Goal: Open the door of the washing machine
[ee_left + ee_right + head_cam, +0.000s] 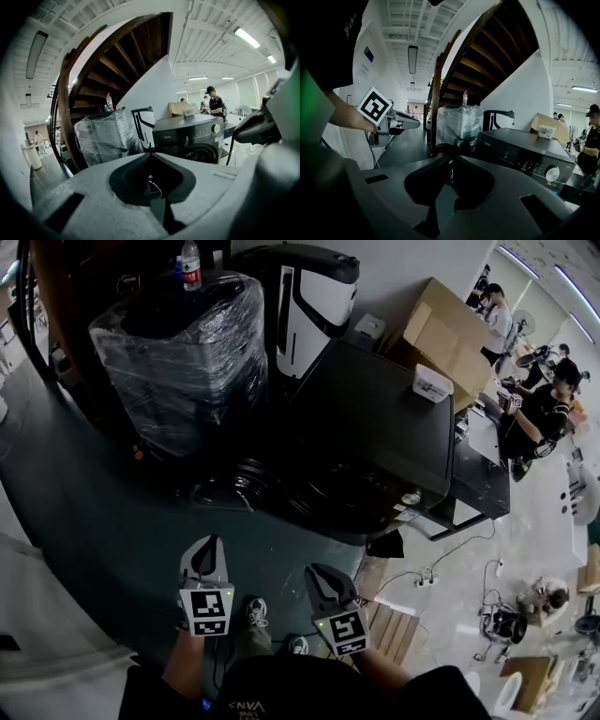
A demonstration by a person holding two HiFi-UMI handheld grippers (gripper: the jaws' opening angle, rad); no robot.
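Note:
The dark washing machine (384,418) stands ahead of me, its knob (411,497) on the front panel. In the left gripper view the machine (185,133) shows its round door (202,153), dark and low on the front; whether it is ajar I cannot tell. My left gripper (208,546) and right gripper (320,574) hang side by side above the floor, well short of the machine. Both have their jaws together with nothing between them, as their own views show (150,151) (449,158). The machine's top and panel (525,152) lie to the right in the right gripper view.
A plastic-wrapped appliance (183,352) with a bottle (190,263) on top stands left of the machine, and a white-and-black unit (309,296) behind. A dark ringed thing (248,479) lies at the machine's left foot. Cardboard box (445,329), people (548,399), cables (427,579) and a pallet (394,629) are at the right.

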